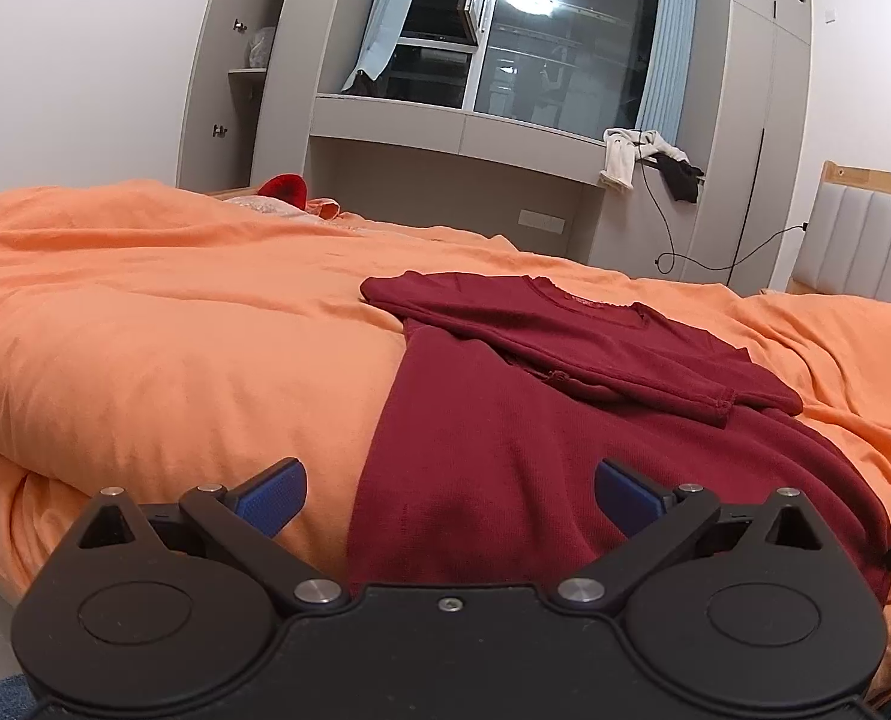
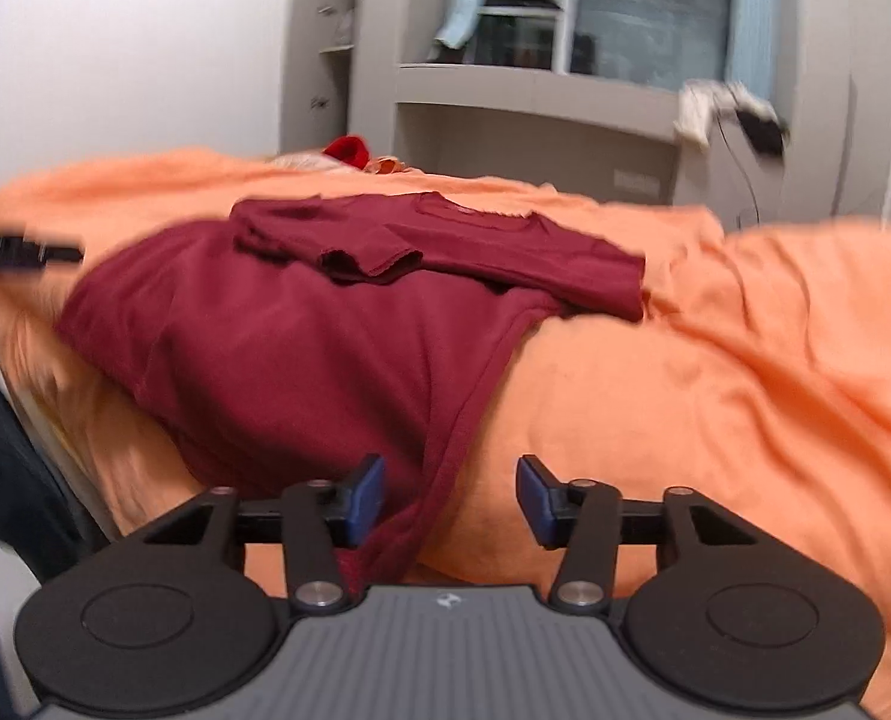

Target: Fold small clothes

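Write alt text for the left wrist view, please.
A dark red long-sleeved shirt lies on an orange duvet, its sleeves folded across the chest. The left claw is open above the shirt's near hem, gripping nothing. Behind are grey cabinets and a dark window.

Bed (image 1: 145, 312) fills the lower half of both views, covered by a rumpled orange duvet (image 2: 715, 396). A dark red shirt (image 1: 505, 450) lies flat on it at centre frame, both sleeves folded across its upper part, hem at the near edge. At the far edge, upper left, a bright red item (image 1: 286, 187) beside pale fabric.
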Motion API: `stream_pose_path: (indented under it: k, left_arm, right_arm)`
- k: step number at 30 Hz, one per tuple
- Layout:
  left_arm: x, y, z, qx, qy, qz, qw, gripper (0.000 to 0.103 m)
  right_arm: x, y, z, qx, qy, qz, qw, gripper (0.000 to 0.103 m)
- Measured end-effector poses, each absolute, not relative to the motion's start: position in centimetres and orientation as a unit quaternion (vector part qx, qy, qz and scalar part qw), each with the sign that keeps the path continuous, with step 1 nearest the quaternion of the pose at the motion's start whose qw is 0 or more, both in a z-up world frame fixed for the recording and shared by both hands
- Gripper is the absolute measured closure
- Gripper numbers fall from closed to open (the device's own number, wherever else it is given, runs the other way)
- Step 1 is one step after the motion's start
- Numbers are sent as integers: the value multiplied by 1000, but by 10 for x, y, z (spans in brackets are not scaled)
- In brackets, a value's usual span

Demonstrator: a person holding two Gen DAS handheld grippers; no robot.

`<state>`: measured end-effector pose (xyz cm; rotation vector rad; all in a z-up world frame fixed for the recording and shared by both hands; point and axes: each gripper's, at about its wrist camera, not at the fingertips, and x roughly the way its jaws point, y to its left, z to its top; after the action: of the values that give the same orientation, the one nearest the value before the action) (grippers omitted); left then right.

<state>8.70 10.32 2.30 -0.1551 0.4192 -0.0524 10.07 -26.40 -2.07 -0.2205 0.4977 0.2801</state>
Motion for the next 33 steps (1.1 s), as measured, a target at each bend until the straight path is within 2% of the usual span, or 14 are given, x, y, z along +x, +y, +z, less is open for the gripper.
stream_pose_path:
  k: [1, 4, 10, 14, 18, 20, 21, 23, 24, 26, 33]
  left_arm:
    - [88, 103, 23, -76, 208, -27, 975, 1]
    - [88, 99, 22, -71, 210, -28, 975, 1]
    - [92, 95, 21, -64, 213, -29, 975, 1]
    - [93, 93, 21, -60, 213, -32, 975, 1]
    - [93, 92, 20, -56, 214, -34, 975, 1]
    - [93, 92, 19, -56, 215, -33, 974, 1]
    - [93, 92, 19, -56, 215, -33, 974, 1]
    - [93, 91, 19, -56, 215, -36, 974, 1]
    - [93, 91, 19, -55, 214, -39, 974, 1]
    - [90, 89, 19, -51, 209, -53, 975, 1]
    - [65, 58, 17, 34, 153, -156, 975, 1]
  right_arm:
    - [98, -257, -21, -143, 238, 139, 951, 38]
    - [86, -234, -28, -250, 215, 154, 931, 30]
    - [62, -184, -69, -473, 161, 169, 850, 30]
    - [63, -167, -102, -556, 169, 178, 794, 30]
    - [69, -162, -130, -611, 155, 158, 760, 35]
    - [72, -160, -140, -642, 135, 132, 743, 46]
    - [74, -161, -143, -650, 131, 123, 738, 55]
    - [73, -163, -141, -641, 126, 122, 747, 79]
    - [71, -163, -137, -632, 122, 124, 755, 87]
    - [67, -164, -121, -598, 124, 138, 780, 89]
    - [68, -195, -16, -335, 139, 179, 915, 92]
